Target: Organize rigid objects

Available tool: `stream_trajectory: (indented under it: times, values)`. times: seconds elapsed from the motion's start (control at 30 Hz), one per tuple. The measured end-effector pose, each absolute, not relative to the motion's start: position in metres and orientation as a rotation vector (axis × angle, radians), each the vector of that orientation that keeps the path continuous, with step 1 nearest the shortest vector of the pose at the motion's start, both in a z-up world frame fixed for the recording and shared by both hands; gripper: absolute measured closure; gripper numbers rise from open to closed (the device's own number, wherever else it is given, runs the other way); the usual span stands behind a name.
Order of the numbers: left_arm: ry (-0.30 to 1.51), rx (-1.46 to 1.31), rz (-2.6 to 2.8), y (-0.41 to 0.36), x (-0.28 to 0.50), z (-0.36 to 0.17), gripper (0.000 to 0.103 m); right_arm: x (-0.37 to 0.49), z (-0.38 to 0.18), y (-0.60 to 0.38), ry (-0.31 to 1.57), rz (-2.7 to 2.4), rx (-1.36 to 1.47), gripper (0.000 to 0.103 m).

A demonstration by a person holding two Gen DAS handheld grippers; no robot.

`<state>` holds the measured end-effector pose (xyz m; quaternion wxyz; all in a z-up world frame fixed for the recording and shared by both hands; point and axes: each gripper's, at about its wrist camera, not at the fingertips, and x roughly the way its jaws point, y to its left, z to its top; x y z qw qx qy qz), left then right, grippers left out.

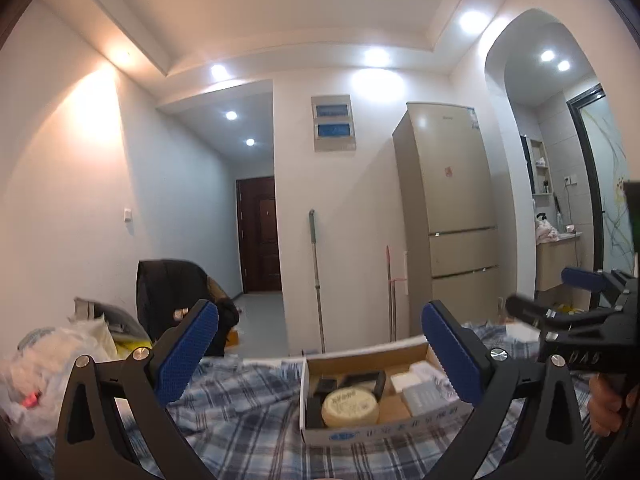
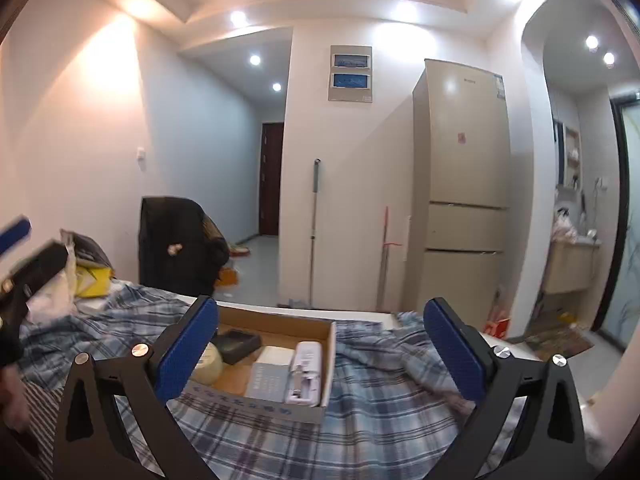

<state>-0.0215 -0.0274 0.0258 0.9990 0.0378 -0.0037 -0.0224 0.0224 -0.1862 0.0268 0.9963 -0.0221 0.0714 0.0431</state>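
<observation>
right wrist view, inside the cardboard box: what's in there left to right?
Round cream tin → black tray → white block with grey box in front → white remote-like device against the cardboard box right wall.

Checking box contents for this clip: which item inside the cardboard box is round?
The pale yellow round tin, at the left end of the cardboard box; the dark tray and white remote are rectangular.

Place: a lived-in home, a small apartment
Sleeping area: bed [image 2: 380, 412] under plaid bedding
Kitchen item: tall fridge [image 2: 460, 184]
Entry: dark door [image 1: 260, 236] down a hallway
Cleaning: mop [image 1: 316, 276] against wall
Washroom: arched alcove with vanity [image 1: 556, 260]
</observation>
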Motion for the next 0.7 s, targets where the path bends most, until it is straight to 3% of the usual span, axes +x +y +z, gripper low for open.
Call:
stream_trajectory:
  times: [0.27, 0.7]
  values:
    - [0.111, 0.052, -0.073, -0.018, 0.004, 0.005, 0.0, 0.022, 0.004, -0.181, 0.106, 0.059, -0.105, 0.001]
    - [0.115, -0.009, -0.04, -0.003, 0.004, 0.0, 0.0, 0.024, 0.002, -0.186, 0.125, 0.055, -0.075, 0.001]
